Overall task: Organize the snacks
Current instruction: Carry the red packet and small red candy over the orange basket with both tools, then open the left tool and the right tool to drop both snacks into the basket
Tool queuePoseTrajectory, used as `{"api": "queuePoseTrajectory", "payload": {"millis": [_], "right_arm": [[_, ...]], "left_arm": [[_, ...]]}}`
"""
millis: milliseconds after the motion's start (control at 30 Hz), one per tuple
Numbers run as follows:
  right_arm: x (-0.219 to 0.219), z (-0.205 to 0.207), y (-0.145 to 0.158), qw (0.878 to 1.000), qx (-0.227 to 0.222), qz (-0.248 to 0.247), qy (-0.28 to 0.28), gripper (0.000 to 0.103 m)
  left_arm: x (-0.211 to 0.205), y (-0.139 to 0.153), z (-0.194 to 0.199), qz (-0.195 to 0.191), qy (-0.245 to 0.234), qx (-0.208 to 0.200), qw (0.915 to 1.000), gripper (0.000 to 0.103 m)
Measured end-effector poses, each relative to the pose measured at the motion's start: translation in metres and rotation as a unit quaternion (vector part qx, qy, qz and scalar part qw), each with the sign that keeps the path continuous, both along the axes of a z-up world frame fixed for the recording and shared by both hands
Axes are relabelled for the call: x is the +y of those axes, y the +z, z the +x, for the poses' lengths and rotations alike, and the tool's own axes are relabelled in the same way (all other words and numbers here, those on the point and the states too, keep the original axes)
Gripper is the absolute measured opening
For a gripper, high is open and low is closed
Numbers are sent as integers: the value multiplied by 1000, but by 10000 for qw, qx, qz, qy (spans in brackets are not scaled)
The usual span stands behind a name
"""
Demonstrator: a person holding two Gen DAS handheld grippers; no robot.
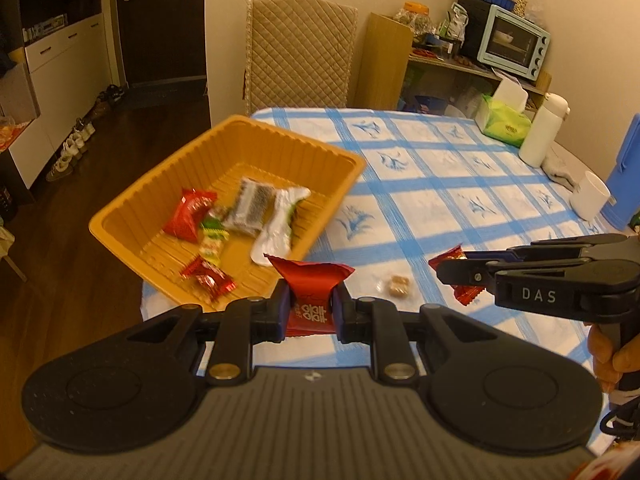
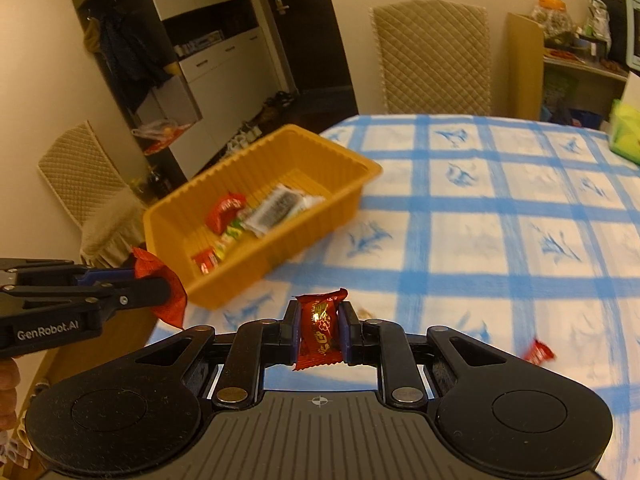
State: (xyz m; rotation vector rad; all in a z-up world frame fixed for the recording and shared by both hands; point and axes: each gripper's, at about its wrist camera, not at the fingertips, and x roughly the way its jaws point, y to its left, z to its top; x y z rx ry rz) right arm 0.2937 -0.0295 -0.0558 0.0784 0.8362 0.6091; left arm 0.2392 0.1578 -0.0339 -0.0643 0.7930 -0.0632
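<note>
Left gripper (image 1: 309, 309) clamps a red snack packet (image 1: 310, 296); right gripper (image 2: 319, 334) clamps a red candy (image 2: 321, 330). Both are held above the table (image 1: 440, 200), near the orange tray (image 1: 192, 160). Risk: the tray overhangs the table edge, so a bump or short drop could tip it or land a snack on the floor.

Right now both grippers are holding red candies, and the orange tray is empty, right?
Not quite. Both grippers do hold red candies, the left gripper and the right gripper, but the orange tray is not empty. The left wrist view shows several wrapped snacks lying inside it.
</note>
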Motion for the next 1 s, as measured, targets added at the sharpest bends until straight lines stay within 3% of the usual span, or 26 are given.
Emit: {"api": "queuePoseTrajectory", "payload": {"millis": [533,1000], "right_arm": [[67,74,17,9985,-425,230,271,20],[120,142,-6,9986,-365,19,378,19]], "left_arm": [[44,6,72,163,15,-196,9997,19],[81,-14,144,253,42,-14,9997,19]]}}
